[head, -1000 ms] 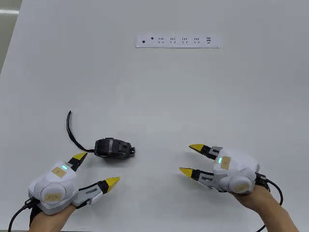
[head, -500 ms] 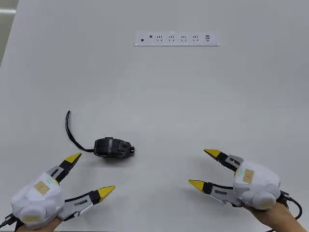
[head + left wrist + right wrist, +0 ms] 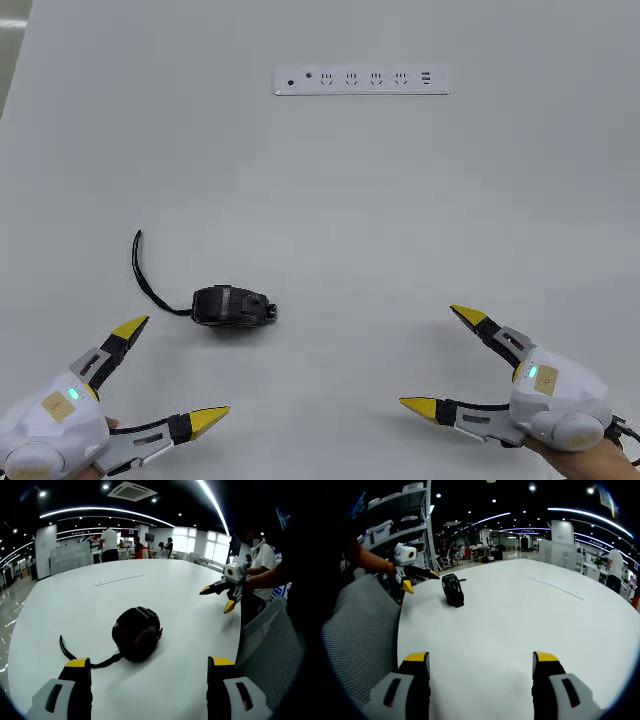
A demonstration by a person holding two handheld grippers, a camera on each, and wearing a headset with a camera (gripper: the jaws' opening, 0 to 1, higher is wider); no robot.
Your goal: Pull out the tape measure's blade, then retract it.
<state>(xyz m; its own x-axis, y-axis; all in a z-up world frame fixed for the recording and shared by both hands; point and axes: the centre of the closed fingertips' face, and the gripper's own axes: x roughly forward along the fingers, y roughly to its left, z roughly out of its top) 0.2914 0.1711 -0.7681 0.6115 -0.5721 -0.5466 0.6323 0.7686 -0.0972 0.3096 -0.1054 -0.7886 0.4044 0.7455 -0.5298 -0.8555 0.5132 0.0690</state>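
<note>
matt black plastic tape measure (image 3: 233, 306) on smooth white table (image 3: 400, 220).

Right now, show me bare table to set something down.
Widest bare stretch of the table: between the power strip and the tape measure, running right. Also bare: between the tape measure and the right gripper. Tightest: near the left gripper, where the tape measure and its strap lie.

white table (image 3: 400, 220), plain matte top. item one: black tape measure (image 3: 232, 306), resting on the near left part, its black strap (image 3: 148, 278) curving away to the left along the surface. item two: white power strip (image 3: 361, 79), flat at the far side, well apart from the tape measure.
</note>
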